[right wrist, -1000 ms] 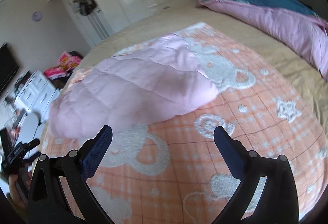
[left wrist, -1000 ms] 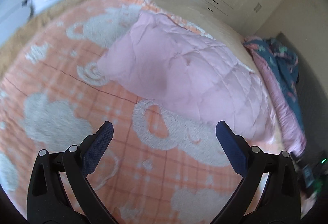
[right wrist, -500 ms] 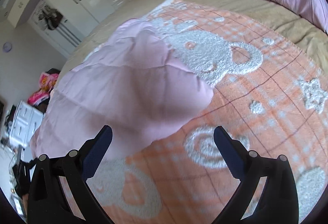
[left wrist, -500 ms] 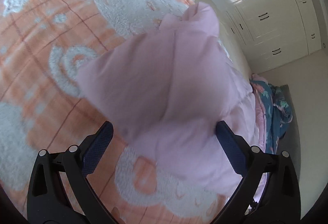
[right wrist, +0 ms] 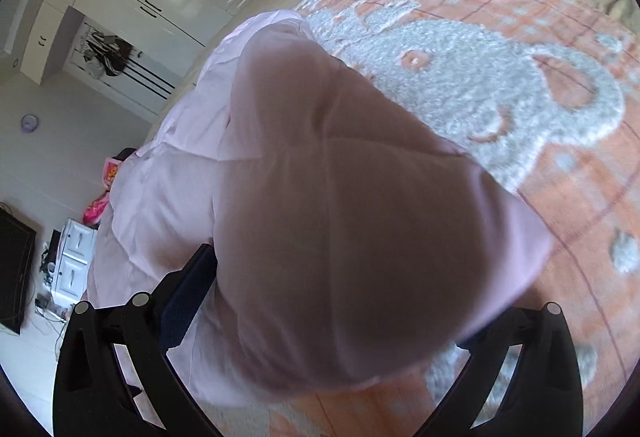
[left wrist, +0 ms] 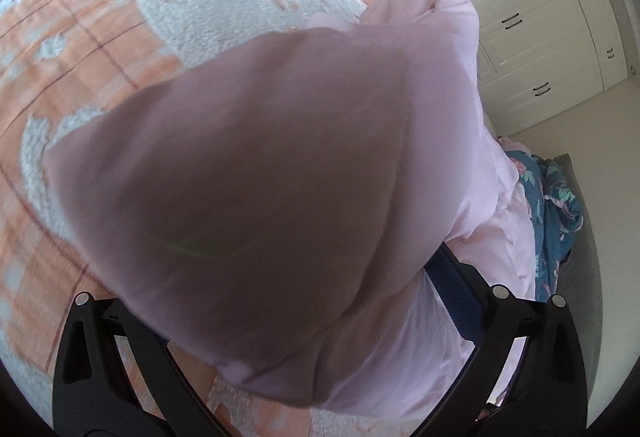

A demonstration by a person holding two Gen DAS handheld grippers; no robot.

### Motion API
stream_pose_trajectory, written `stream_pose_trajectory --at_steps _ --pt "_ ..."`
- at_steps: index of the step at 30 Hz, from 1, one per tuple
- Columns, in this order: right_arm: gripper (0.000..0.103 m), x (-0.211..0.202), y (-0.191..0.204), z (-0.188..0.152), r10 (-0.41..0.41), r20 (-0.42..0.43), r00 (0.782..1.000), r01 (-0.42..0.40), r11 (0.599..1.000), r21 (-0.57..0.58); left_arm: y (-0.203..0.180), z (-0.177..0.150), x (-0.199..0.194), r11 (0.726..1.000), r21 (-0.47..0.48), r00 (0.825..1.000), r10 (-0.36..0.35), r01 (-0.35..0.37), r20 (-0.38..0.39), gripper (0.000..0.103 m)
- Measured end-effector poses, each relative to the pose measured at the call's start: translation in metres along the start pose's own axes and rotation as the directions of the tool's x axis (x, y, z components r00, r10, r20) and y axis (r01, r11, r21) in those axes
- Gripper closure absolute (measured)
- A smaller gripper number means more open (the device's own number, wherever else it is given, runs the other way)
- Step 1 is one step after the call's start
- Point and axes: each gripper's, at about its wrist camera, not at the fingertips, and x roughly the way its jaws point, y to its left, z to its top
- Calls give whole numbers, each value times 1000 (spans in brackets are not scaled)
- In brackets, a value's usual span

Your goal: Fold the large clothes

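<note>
On the orange bear-print blanket the pink quilted garment lies bunched, a padded lobe of it bulging up between the fingers of each gripper; the left gripper has its fingers spread wide around the lobe, one blue pad showing at four o'clock, the other buried under cloth at eight; the right gripper stands the same way, spread about the garment, its pad visible at eight o'clock. Whether either has begun to bite I cannot tell; a thick, slippery puff like this could squirm out, or only the top layer be caught, so the fold drags crooked. The garment's hem and sleeves are out of sight; cloth near the lenses is blurred; the wardrobe at one o'clock looks on.
</note>
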Motion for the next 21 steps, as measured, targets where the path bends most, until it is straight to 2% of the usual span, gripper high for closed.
stream_pose_trajectory --at_steps 2,4,5,6,7,8,9,10,13,16,21 --pt "9 2 1 1 13 1 1000 -13 1000 -9 -3 1 2 1000 13 1000 5 -5 3 8" --pt "20 3 2 2 36 -1 999 -36 999 -16 -5 1 3 1000 18 1000 5 -5 9 11" --pt "30 2 3 2 52 -1 999 -52 998 -22 -7 0 2 1000 23 1000 3 -4 14 13" --pt "41 1 4 1 76 -3 997 -76 997 -30 -10 -1 1 1000 28 1000 -1 1 18 20" --pt "45 -1 6 0 92 -3 996 -92 995 -42 -12 -2 0 999 35 1000 -3 3 20 28" --pt "50 -3 10 -1 92 3 996 -92 994 -64 -16 -2 -1 999 53 1000 2 -3 26 33" --pt "55 -4 12 0 91 6 996 -91 993 -77 -21 -2 -3 997 74 999 10 -13 33 42" --pt "57 -7 15 0 93 13 996 -91 992 -92 -26 -2 -6 995 95 999 17 -20 40 52" --pt "64 -14 28 0 73 32 997 -67 986 -155 -43 -2 -14 983 171 997 56 -66 59 66" --pt "68 -21 39 1 61 46 997 -50 978 -202 -56 -4 -22 972 215 994 80 -94 76 72" --pt "71 -33 52 -2 57 70 996 -37 966 -257 -69 -9 -38 956 270 990 90 -117 108 76"
